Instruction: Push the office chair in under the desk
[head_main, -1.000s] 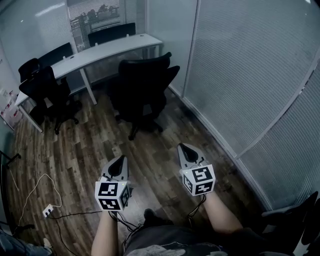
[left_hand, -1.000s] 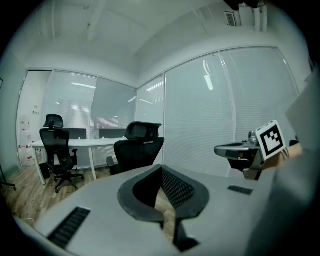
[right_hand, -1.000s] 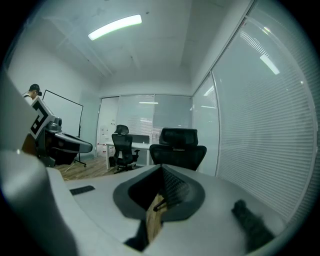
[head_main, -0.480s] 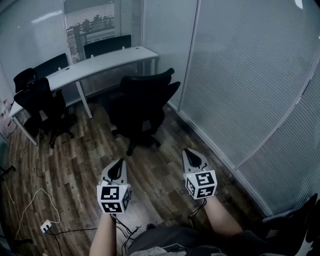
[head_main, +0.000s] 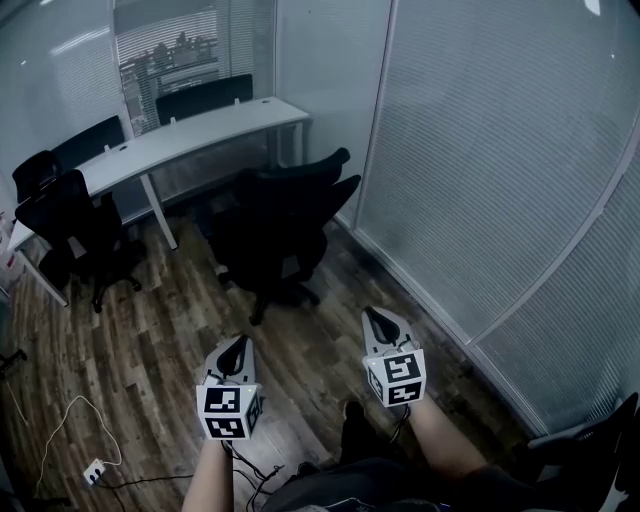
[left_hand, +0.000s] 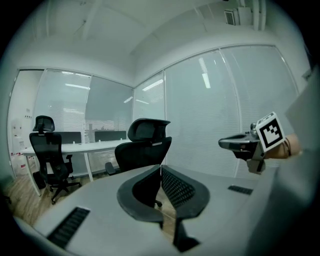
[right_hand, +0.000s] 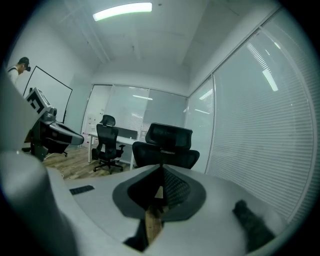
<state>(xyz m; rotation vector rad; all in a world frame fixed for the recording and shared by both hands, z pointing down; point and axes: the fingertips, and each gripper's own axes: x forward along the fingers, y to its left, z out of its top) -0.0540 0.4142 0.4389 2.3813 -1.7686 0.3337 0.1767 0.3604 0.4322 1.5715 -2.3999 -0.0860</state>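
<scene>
A black office chair (head_main: 285, 215) with a headrest stands on the wood floor, pulled out from the long white desk (head_main: 190, 132), its back towards me. It also fills the middle of the left gripper view as the same chair (left_hand: 145, 147) and of the right gripper view (right_hand: 167, 145). My left gripper (head_main: 236, 346) and right gripper (head_main: 381, 320) are both shut and empty. They point at the chair from a short way off, side by side, not touching it.
A second black chair (head_main: 70, 225) stands at the desk's left end. Two more chair backs (head_main: 200, 97) show behind the desk. A glass wall with blinds (head_main: 500, 160) runs along the right. A white power strip and cable (head_main: 92, 470) lie on the floor at lower left.
Both grippers and the view have moved forward towards the chair, which now sits lower and nearer in the head view. Jaws stay shut.
</scene>
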